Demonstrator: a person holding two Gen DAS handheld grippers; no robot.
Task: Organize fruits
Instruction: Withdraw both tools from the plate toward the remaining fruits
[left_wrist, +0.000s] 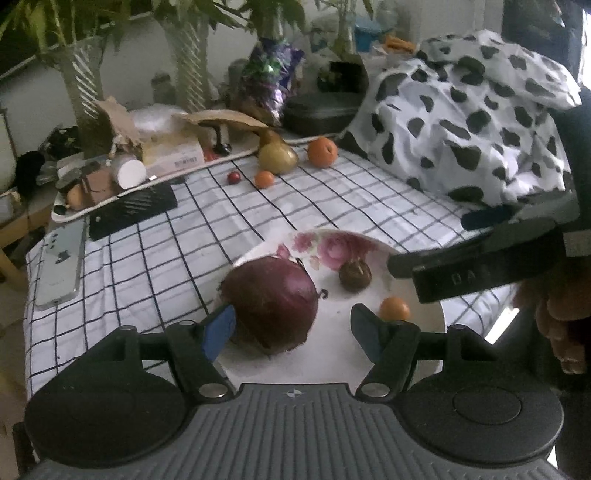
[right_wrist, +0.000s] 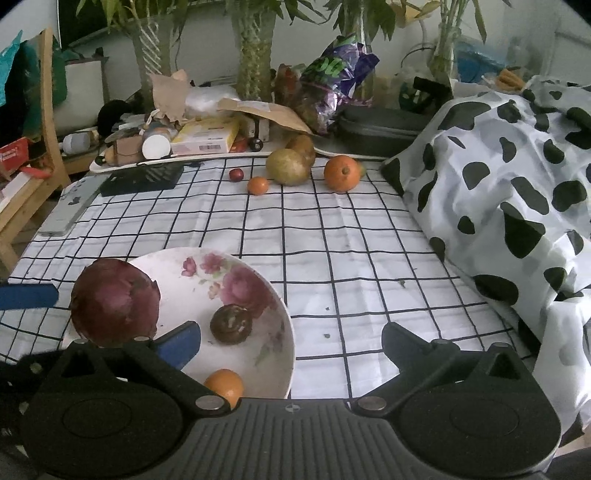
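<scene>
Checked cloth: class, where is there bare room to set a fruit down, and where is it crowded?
Bare: the checked cloth between the plate, the far fruit row and the spotted fabric. Crowded: the back edge, around the pear and orange, and the plate holding the onion.

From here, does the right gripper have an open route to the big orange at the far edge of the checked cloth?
Probably yes. The right gripper has its jaws wide open and empty, and only bare checked cloth lies between it and the big orange. The pear sits clear to the orange's left.
</scene>
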